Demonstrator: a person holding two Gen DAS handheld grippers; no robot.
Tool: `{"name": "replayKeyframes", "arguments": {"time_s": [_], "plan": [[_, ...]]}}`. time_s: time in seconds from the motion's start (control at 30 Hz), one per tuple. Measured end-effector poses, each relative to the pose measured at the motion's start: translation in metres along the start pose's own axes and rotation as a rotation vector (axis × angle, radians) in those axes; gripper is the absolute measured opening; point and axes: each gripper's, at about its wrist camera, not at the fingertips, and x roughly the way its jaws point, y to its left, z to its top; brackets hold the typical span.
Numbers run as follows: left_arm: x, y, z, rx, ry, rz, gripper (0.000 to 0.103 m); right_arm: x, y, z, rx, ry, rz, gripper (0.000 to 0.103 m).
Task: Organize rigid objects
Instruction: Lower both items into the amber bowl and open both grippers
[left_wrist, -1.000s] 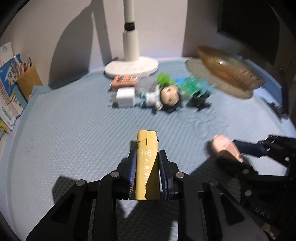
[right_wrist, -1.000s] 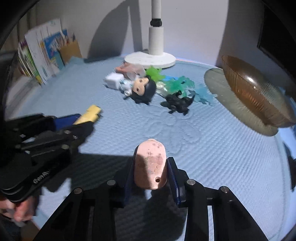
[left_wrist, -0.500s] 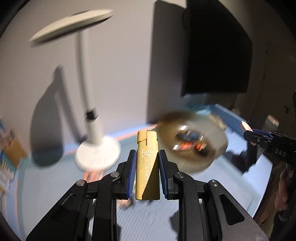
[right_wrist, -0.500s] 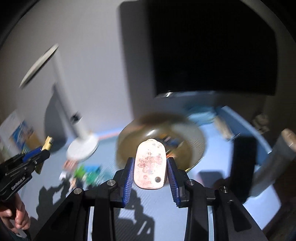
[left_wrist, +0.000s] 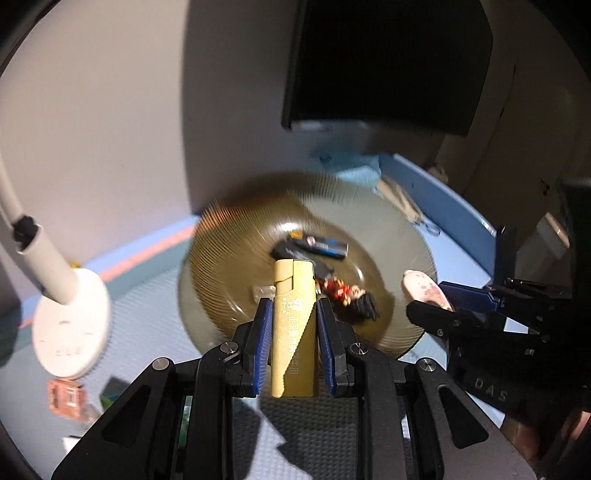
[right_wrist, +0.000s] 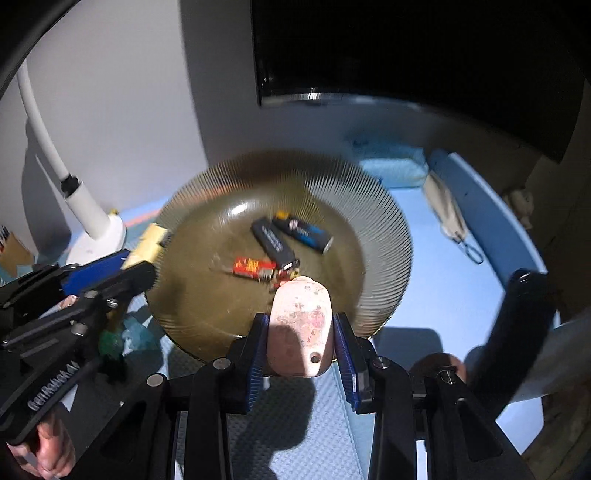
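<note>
My left gripper (left_wrist: 291, 314) is shut on a gold lighter (left_wrist: 293, 325) and holds it over the near rim of a ribbed amber glass bowl (left_wrist: 229, 236). My right gripper (right_wrist: 300, 325) is shut on a pink oval tag (right_wrist: 300, 328) with a small hole, also above the bowl's (right_wrist: 384, 229) near edge. The bowl holds two dark lighters (right_wrist: 275, 243) and a red lighter (right_wrist: 251, 266). The right gripper also shows in the left wrist view (left_wrist: 436, 299), and the left gripper in the right wrist view (right_wrist: 144, 254).
A white lamp base (left_wrist: 70, 325) and stem (right_wrist: 77, 199) stand left of the bowl. Small toys and a pink item (left_wrist: 66, 398) lie on the blue mat at lower left. A dark monitor (right_wrist: 406, 55) hangs behind. A white mask (right_wrist: 445, 214) lies at right.
Both grippers have moved from the open mat, swung up and then come down over the amber bowl, each still holding its object. The bowl's inside is now in view.
</note>
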Motion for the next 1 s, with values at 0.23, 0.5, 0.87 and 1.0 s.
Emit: {"name": "replayKeyframes", "arguments": {"time_s": [0.23, 0.5, 0.87, 1.0], "plan": [[0.029, 0.001, 0.000, 0.009, 0.062, 0.011, 0.020, 0.017, 0.022, 0.001, -0.105, 0.078, 0.059, 0.034], [0.035, 0.010, -0.001, -0.008, 0.108, 0.000, 0.033, 0.040, 0.014, 0.000, -0.048, 0.179, 0.146, 0.035], [-0.088, 0.045, -0.013, -0.075, -0.156, 0.028, 0.079, -0.023, -0.002, 0.003, 0.064, 0.003, 0.165, 0.056], [-0.147, 0.069, -0.045, -0.124, -0.242, 0.058, 0.079, -0.048, 0.019, -0.005, 0.024, -0.041, 0.196, 0.057]]}}
